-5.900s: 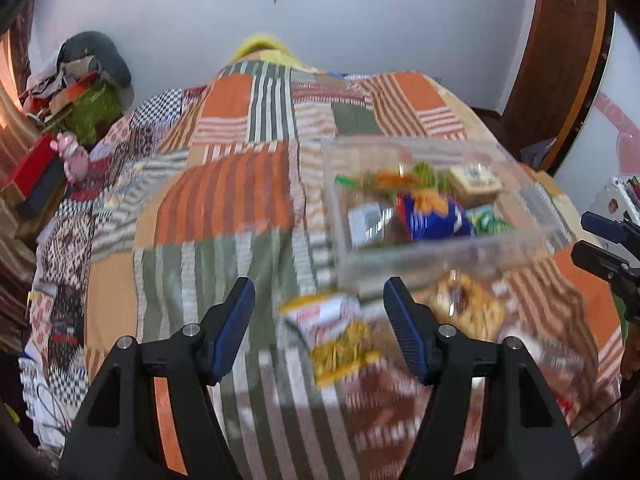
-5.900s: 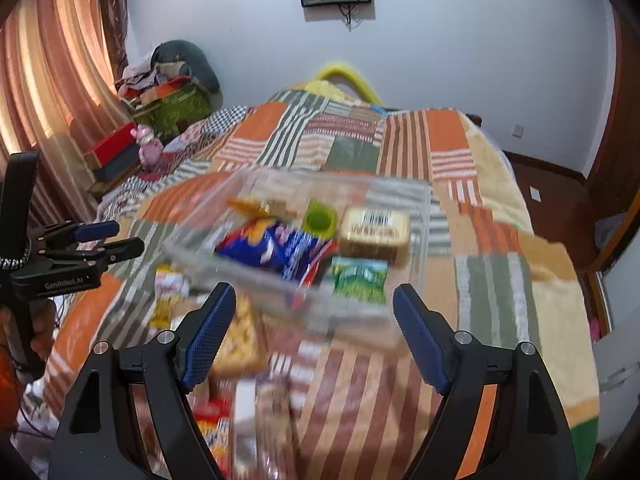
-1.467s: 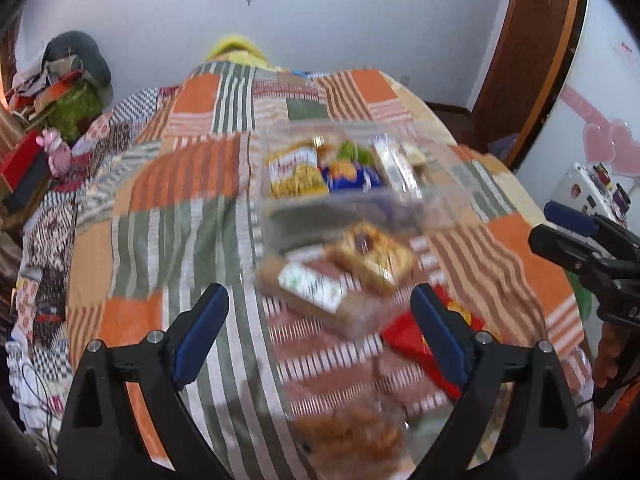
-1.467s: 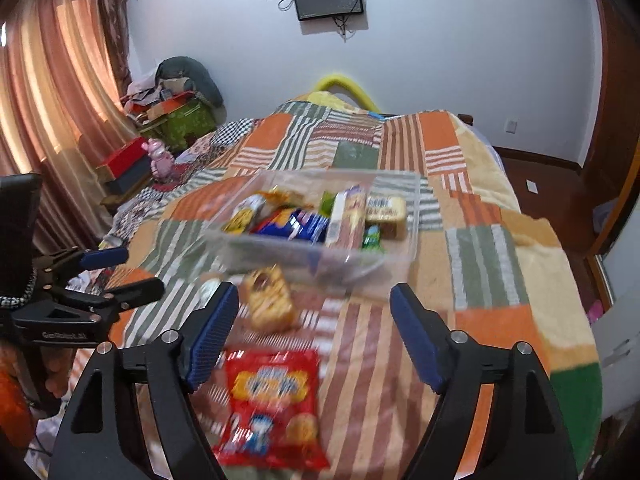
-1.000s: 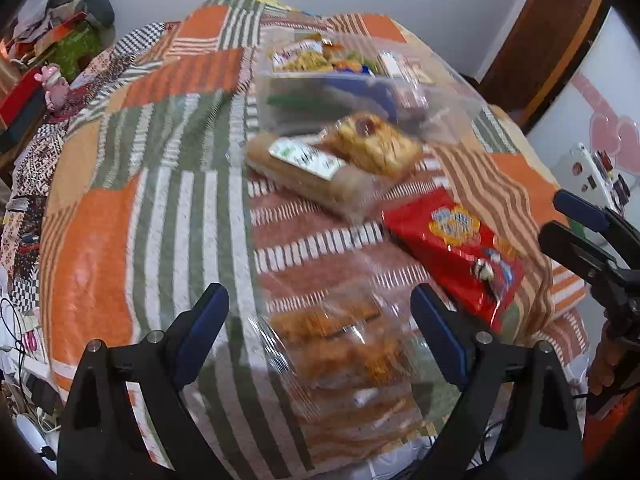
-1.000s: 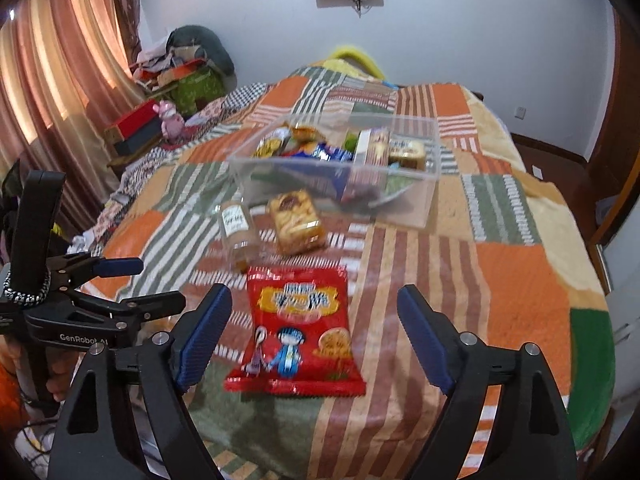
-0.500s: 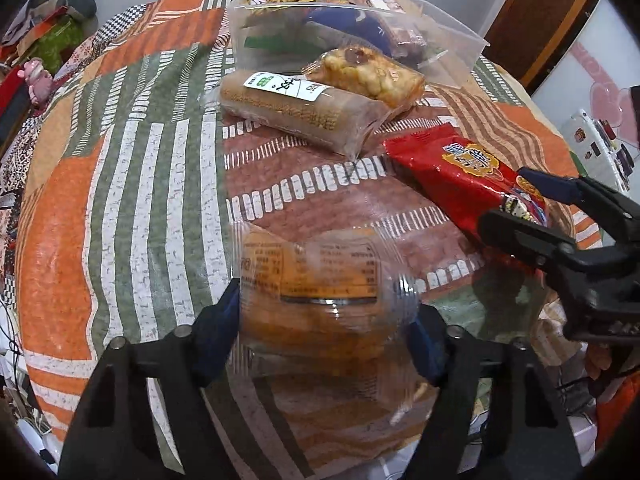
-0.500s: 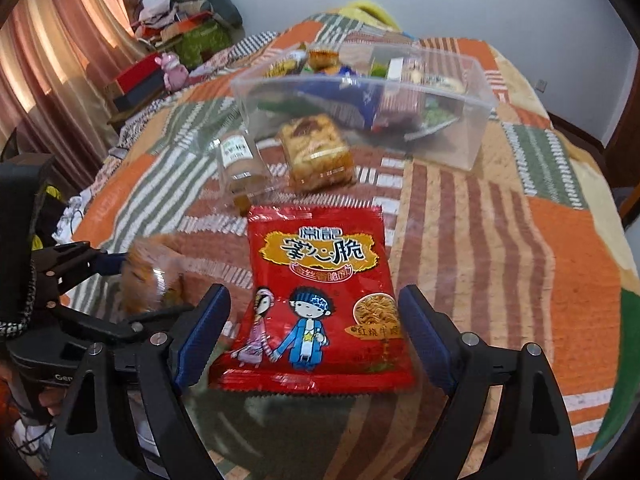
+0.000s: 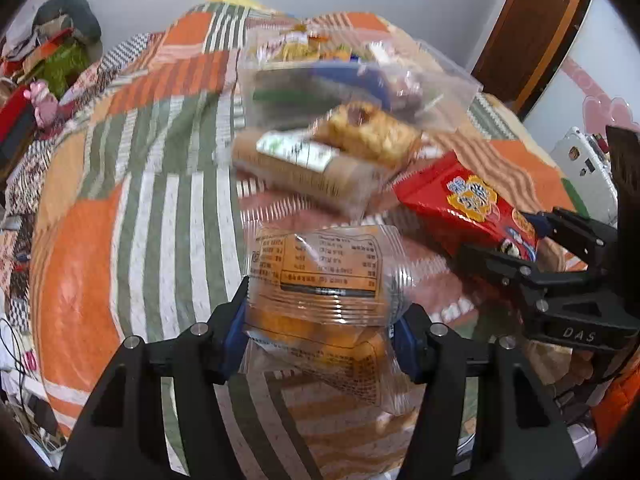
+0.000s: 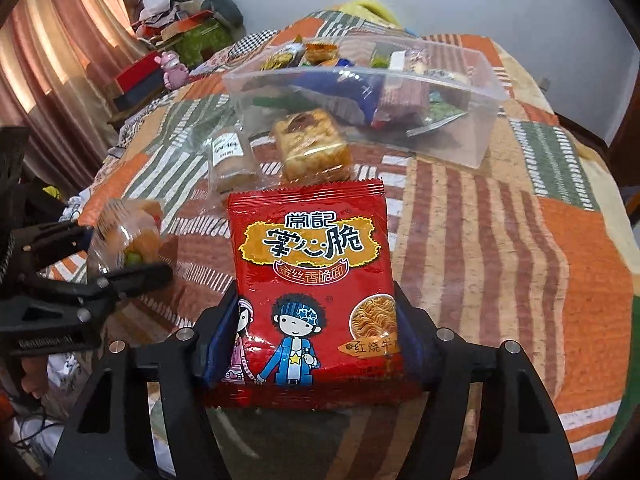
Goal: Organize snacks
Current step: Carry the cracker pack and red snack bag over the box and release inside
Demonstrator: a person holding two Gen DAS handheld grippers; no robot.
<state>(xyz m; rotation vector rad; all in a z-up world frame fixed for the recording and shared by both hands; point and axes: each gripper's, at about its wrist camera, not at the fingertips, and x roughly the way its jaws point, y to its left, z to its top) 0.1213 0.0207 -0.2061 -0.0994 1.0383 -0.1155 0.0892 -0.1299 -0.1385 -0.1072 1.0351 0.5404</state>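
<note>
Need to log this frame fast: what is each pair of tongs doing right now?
Left tongs: shut on the clear bag of orange snacks.
Right tongs: shut on the red packet.

The left claw [image 9: 320, 332] is clamped from both sides on a clear snack bag [image 9: 320, 280]; the right claw [image 10: 316, 340] pinches a red noodle packet [image 10: 312, 280].

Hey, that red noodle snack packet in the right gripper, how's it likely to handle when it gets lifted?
The red packet looks thin and glossy, so probably light, floppy and somewhat slippery. The right gripper pinches only its lower edges, so the top may droop.
</note>
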